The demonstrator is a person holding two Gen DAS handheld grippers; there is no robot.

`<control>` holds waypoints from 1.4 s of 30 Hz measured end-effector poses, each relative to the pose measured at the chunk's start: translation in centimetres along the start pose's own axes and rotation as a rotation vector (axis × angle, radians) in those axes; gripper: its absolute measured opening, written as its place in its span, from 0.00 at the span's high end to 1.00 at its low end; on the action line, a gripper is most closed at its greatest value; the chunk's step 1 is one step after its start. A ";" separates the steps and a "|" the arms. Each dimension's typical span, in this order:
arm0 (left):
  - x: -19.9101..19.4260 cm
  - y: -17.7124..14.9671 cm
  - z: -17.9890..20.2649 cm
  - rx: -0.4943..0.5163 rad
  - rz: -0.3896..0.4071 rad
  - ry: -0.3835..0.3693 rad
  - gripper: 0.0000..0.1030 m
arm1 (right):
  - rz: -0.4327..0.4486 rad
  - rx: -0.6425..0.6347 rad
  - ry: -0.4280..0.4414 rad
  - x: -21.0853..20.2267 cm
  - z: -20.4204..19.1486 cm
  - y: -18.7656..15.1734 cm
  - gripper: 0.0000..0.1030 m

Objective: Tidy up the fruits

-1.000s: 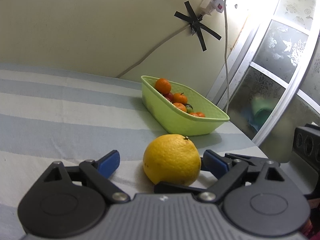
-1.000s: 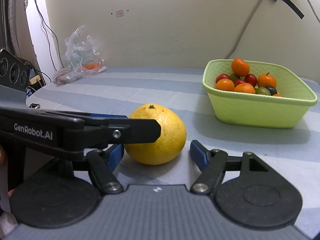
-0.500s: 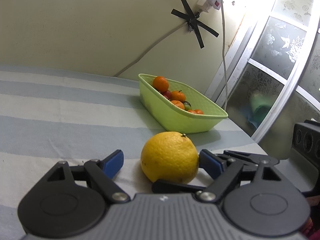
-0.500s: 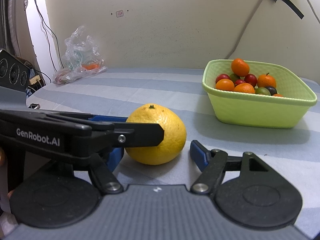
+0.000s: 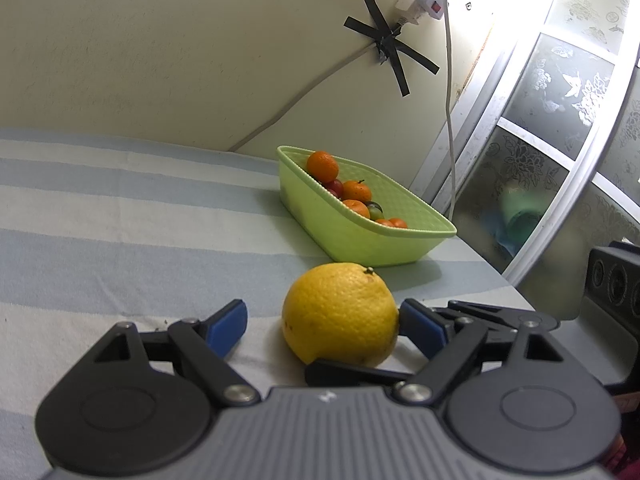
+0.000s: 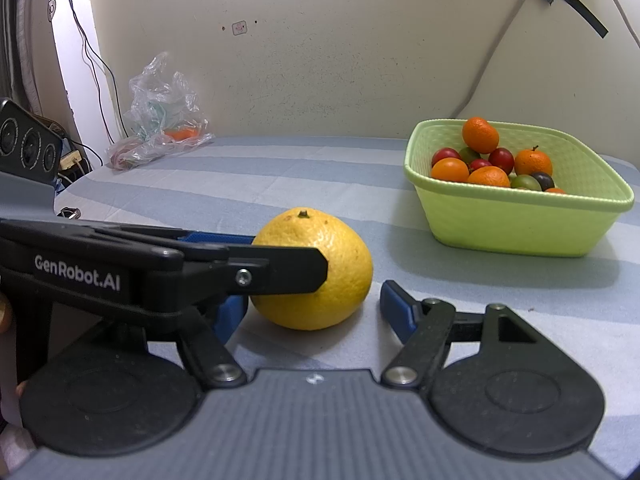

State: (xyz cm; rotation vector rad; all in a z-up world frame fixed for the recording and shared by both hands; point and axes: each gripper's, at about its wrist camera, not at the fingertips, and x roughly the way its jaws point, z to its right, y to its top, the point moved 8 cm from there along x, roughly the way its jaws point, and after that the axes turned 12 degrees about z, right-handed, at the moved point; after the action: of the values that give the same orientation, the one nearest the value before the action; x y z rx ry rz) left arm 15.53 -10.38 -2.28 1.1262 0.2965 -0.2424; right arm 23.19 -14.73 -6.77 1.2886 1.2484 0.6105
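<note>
- Fruit of yellow colour, an orange (image 5: 340,314), lay on the striped cloth (image 5: 120,240), stem end up, in front of the green basket (image 5: 372,240) and a little apart from it.
- Left gripper (image 5: 322,326) was at the orange with its fingers apart. The right blue pad (image 5: 422,326) was touching or almost touching the peel; I cannot tell which. The left pad (image 5: 226,326) stood clear of the fruit.
- Right gripper (image 6: 310,312) had its fingers apart too, one on each side of the orange (image 6: 316,276). The right pad (image 6: 396,314) had a gap to the fruit. The left pad (image 6: 230,314) was just beside the peel and partly hidden.
- In the right wrist view the left gripper (image 6: 256,254) came in from the left side, and one black finger of it crossed in front of the orange.
- Basket (image 6: 516,224) held small oranges (image 6: 480,135), red fruits (image 6: 501,159) and some green and dark ones, piled toward one end.
- Plastic bag (image 6: 160,116) lay far back on the cloth, near the wall.
- Cable (image 5: 450,100) hung down the wall behind the basket, and black tape (image 5: 390,42) was stuck there in a cross.
</note>
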 end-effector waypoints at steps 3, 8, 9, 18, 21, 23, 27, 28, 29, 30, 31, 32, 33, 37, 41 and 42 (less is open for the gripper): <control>0.0 0.0 0.0 0.002 0.002 -0.004 0.18 | 0.001 0.000 0.001 0.0 0.0 0.0 0.27; 0.0 -0.1 0.3 0.015 -0.003 -0.016 0.23 | 0.004 -0.002 0.003 0.0 0.0 0.1 0.27; 0.0 -0.1 0.4 0.017 -0.004 -0.018 0.23 | 0.005 -0.004 0.003 0.0 -0.1 0.1 0.27; -0.1 -0.2 0.6 0.034 -0.005 -0.031 0.31 | 0.011 -0.003 -0.006 -0.1 -0.2 0.0 0.27; -0.1 -0.2 0.9 0.044 -0.005 -0.041 0.34 | 0.017 -0.005 -0.008 -0.2 -0.4 0.0 0.28; -0.1 -0.2 1.0 0.048 -0.003 -0.039 0.34 | 0.020 -0.012 -0.006 -0.3 -0.5 0.0 0.30; -0.1 -0.2 1.0 0.050 -0.002 -0.038 0.34 | 0.024 -0.025 -0.005 -0.3 -0.7 0.0 0.33; -0.1 -0.2 1.0 0.050 -0.002 -0.037 0.34 | 0.024 -0.023 -0.005 -0.3 -0.7 0.0 0.33; -0.1 -0.2 1.0 0.050 -0.002 -0.037 0.34 | 0.025 -0.023 -0.005 -0.3 -0.7 0.0 0.33; -0.1 -0.2 1.0 0.050 -0.002 -0.037 0.34 | 0.025 -0.024 -0.005 -0.3 -0.6 0.0 0.33; -0.1 -0.2 1.0 0.050 -0.002 -0.037 0.34 | 0.024 -0.022 -0.005 -0.3 -0.6 0.0 0.33; -0.1 -0.2 1.0 0.051 -0.002 -0.037 0.34 | 0.024 -0.021 -0.005 -0.3 -0.7 0.0 0.33; -0.1 -0.2 1.0 0.051 -0.002 -0.037 0.34 | 0.024 -0.020 -0.004 -0.3 -0.7 0.0 0.33; -0.1 -0.2 1.0 0.051 -0.001 -0.037 0.34 | 0.025 -0.018 -0.003 -0.3 -0.7 -0.1 0.33; -0.1 -0.2 1.0 0.052 0.004 -0.031 0.34 | 0.033 -0.013 -0.001 -0.4 -0.7 -0.1 0.33; -0.1 -0.2 1.0 0.052 0.004 -0.030 0.34 | 0.037 -0.015 -0.004 -0.5 -0.7 0.0 0.32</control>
State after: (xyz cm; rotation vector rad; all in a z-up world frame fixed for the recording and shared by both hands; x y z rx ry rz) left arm 15.43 -11.38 -2.03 1.1731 0.2624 -0.2650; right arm 22.40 -14.95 -6.52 1.3025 1.2173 0.6424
